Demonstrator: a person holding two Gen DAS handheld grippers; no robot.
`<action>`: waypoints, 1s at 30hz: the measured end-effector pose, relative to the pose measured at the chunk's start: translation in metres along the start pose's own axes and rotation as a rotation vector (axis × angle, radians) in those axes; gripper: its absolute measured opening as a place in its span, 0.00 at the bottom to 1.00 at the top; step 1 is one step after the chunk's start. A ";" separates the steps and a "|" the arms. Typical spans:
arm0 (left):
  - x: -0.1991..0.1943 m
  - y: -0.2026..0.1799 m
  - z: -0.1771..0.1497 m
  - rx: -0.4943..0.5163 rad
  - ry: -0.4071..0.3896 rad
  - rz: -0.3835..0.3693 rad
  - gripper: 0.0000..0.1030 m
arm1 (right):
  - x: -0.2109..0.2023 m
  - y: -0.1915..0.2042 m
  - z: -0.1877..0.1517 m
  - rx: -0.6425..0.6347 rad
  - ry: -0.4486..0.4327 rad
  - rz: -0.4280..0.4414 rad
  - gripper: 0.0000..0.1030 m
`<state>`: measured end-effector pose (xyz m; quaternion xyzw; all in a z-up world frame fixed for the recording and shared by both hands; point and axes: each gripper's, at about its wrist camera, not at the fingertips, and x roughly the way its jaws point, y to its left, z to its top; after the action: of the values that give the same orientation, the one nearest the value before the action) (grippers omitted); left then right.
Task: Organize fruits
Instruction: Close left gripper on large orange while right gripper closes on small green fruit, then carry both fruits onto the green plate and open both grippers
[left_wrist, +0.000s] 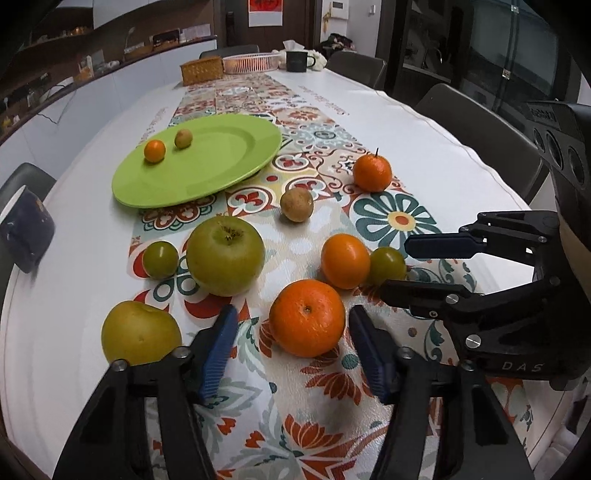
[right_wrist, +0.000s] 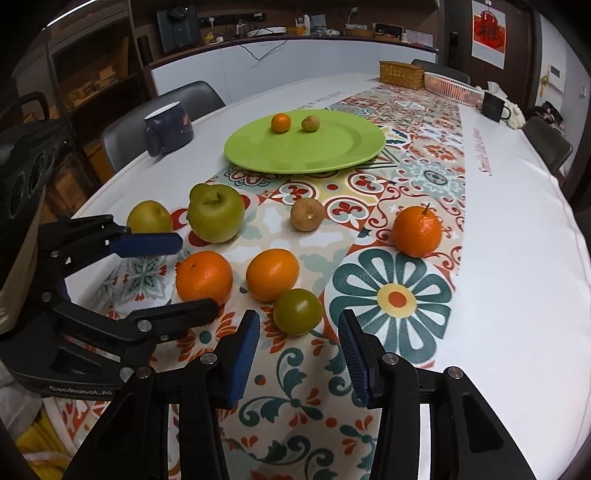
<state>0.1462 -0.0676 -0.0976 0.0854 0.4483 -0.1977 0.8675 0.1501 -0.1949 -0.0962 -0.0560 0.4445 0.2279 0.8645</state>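
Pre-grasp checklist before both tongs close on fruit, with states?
1. Left tongs open, nothing held: ok.
2. Left tongs lined up on the near orange, pads either side of it, not touching: ok.
3. Right tongs open, nothing held: ok.
4. Green tomato centred ahead of the right tongs: ok; it sits close against the second orange, so that one may get nudged.
5. Plate has free room beside its two small fruits: ok.
6. Clearance between the two tongs: cannot tell; they look close together in both views.
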 end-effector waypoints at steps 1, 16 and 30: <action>0.002 0.001 0.000 -0.006 0.006 -0.009 0.55 | 0.002 -0.001 0.001 0.006 0.003 0.005 0.44; 0.002 0.000 0.000 -0.026 0.012 -0.044 0.40 | 0.010 0.001 -0.002 0.015 0.002 0.013 0.30; -0.030 0.003 0.004 -0.053 -0.044 -0.022 0.39 | -0.017 0.007 0.003 0.037 -0.061 -0.011 0.30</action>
<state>0.1350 -0.0587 -0.0713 0.0532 0.4353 -0.1972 0.8768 0.1409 -0.1936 -0.0802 -0.0355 0.4216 0.2164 0.8799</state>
